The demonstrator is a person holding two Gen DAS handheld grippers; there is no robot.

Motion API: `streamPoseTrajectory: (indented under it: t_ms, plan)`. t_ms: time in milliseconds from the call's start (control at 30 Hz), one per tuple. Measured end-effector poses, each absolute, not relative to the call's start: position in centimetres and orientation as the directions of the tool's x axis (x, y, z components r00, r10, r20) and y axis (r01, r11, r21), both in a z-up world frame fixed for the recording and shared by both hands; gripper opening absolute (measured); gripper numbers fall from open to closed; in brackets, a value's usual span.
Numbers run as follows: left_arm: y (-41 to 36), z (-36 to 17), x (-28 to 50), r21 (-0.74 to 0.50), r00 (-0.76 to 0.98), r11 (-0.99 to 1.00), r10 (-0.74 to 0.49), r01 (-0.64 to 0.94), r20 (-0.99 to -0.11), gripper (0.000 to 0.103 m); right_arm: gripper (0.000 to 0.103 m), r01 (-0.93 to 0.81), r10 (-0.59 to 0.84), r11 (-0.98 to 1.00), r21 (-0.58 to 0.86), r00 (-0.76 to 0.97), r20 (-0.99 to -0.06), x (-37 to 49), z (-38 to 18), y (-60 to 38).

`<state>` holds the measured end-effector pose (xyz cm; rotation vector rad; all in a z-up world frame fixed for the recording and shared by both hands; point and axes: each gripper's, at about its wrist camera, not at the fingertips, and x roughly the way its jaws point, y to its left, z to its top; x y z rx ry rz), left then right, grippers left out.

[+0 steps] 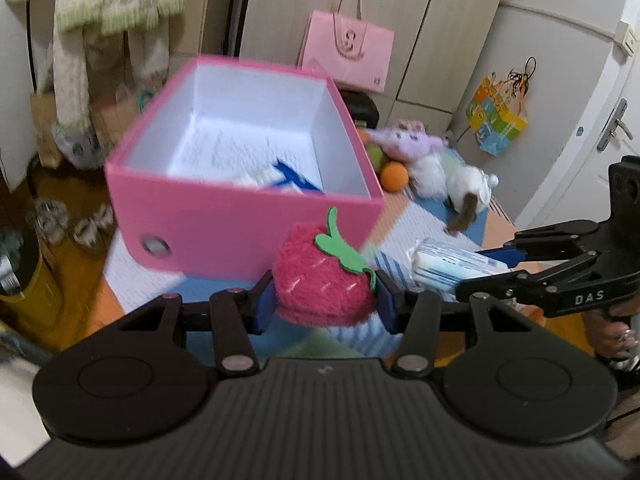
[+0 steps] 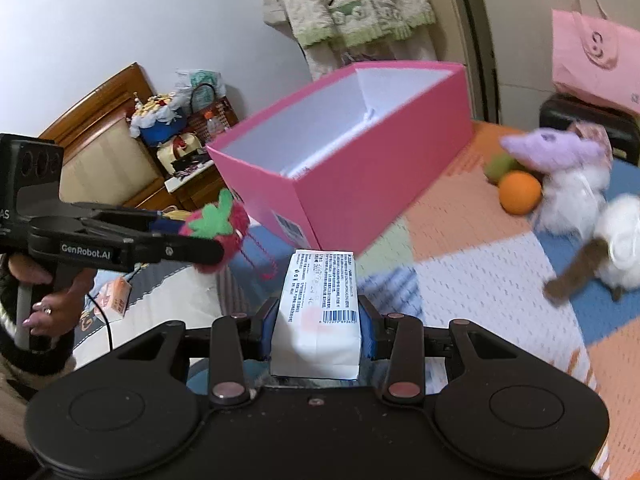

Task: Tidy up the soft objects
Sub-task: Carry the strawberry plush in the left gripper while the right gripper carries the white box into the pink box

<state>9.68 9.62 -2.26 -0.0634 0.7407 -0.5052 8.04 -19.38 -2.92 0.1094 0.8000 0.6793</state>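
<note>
Pink box (image 1: 256,224) on the patchwork mat (image 2: 480,280), open side up, long axis running toward 12 o'clock in the left wrist view. Left gripper (image 1: 326,300) clamped on plush strawberry (image 1: 324,280), leaf end up, at box's 6 o'clock. Right gripper (image 2: 316,334) clamped on tissue pack (image 2: 318,312), long axis pointing to 12 o'clock toward the box's near corner.

Readable markings: "DAS" on the right gripper (image 1: 486,270) arm; "GenRobot.AI" on the left gripper (image 2: 208,240) arm; barcode and fine print, illegible, on the white pack (image 2: 320,320).
</note>
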Motion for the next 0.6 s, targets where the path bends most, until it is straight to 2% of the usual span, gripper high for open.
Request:
streamPoseTrajectory:
  t_ms: [367,500,600]
  plan:
    - [11.0,0.9,13.7,-0.296,0.585,0.818,-0.564,0.494,-0.582,0.049,0.045,-0.635,0.614,0.746,0.202,0.538,-0.578,9.2,2.0,-15.4]
    - [10.5,1.3,16.2,-0.192,0.653,0.867,-0.477,0.46,-0.588,0.049,0.045,-0.645,0.601,0.748,0.157,0.557,-0.573,11.6,3.3,-13.9]
    - [10.4,1.0,19.3,-0.201,0.627,0.87,-0.468,0.45,-0.623,0.049,0.045,-0.639,0.563,0.764,0.093,0.589,-0.579,13.8,3.9,-12.7]
